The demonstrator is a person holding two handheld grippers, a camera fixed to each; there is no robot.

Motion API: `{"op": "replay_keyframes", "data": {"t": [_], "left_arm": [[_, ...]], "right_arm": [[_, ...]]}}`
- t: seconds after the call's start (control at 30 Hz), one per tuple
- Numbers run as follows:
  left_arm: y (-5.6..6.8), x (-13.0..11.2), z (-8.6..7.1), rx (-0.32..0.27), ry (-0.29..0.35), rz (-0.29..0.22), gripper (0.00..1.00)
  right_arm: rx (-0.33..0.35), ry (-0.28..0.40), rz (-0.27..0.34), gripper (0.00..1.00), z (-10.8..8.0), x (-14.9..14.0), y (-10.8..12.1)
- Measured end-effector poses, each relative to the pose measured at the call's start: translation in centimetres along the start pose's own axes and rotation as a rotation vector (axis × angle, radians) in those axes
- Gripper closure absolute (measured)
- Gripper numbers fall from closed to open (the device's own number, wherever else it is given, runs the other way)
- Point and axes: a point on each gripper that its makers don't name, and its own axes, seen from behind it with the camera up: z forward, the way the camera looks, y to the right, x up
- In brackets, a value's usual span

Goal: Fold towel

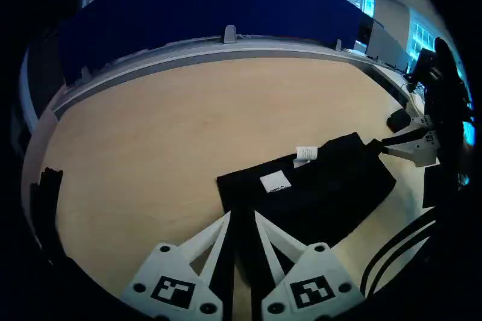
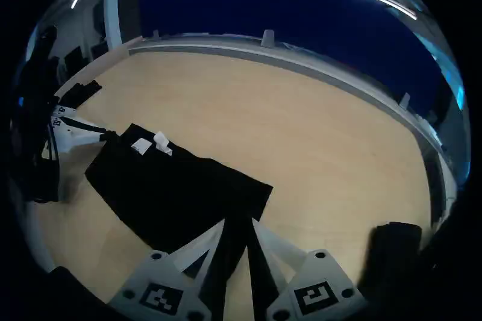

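The dark fingertips of my left gripper (image 1: 243, 215) are blending into the black towel (image 1: 325, 188), and those of my right gripper (image 2: 237, 224) are doing likewise, so I am failing to judge either grip. The print on the white label (image 1: 306, 153) is showing too small to read.

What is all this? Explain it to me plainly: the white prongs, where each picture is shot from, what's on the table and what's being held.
There is no robot here. A person holds a two-finger gripper in each hand, and a fisheye camera rides on each one, looking along its fingers. That is why the pictures look round and bent. In the left gripper view, the white prongs at the bottom are the left gripper. In the right gripper view, they are the right gripper. Each view also catches the other gripper farther off. On the wooden table lies a black towel with white labels, in front of a blue partition. Each gripper appears pinched shut on the towel, at opposite ends, ready for folding.
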Motion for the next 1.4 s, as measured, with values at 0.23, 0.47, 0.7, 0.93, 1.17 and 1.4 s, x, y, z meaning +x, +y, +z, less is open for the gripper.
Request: {"op": "replay_keyframes", "data": {"t": [0.23, 0.47, 0.7, 0.93, 1.17, 1.4], "left_arm": [[-0.7, 0.3, 1.1, 0.013, 0.003, 0.013, 0.85], [-1.2, 0.9, 1.5, 0.039, 0.018, 0.031, 0.76], [-1.3, 1.2, 1.2, 0.042, 0.016, 0.019, 0.44], [-1.4, 1.4, 0.4, 0.039, 0.028, -0.005, 0.18], [-1.3, 1.2, -0.3, 0.032, 0.028, -0.009, 0.16], [-1.0, 0.6, -1.8, 0.032, 0.028, -0.012, 0.16]], "right_arm": [[-0.017, -0.007, 0.007, 0.78, 0.9, 0.0, 0.4], [-0.050, -0.004, 0.002, 0.64, 1.3, 0.4, 1.1], [-0.061, 0.005, 0.008, 0.28, 1.2, 0.7, 1.3], [-0.067, 0.029, 0.030, 0.00, 0.4, 0.8, 1.7], [-0.065, 0.038, 0.048, 0.00, -0.4, 0.6, 1.9], [-0.056, 0.041, 0.047, 0.00, -1.6, 0.4, 1.5]]}}
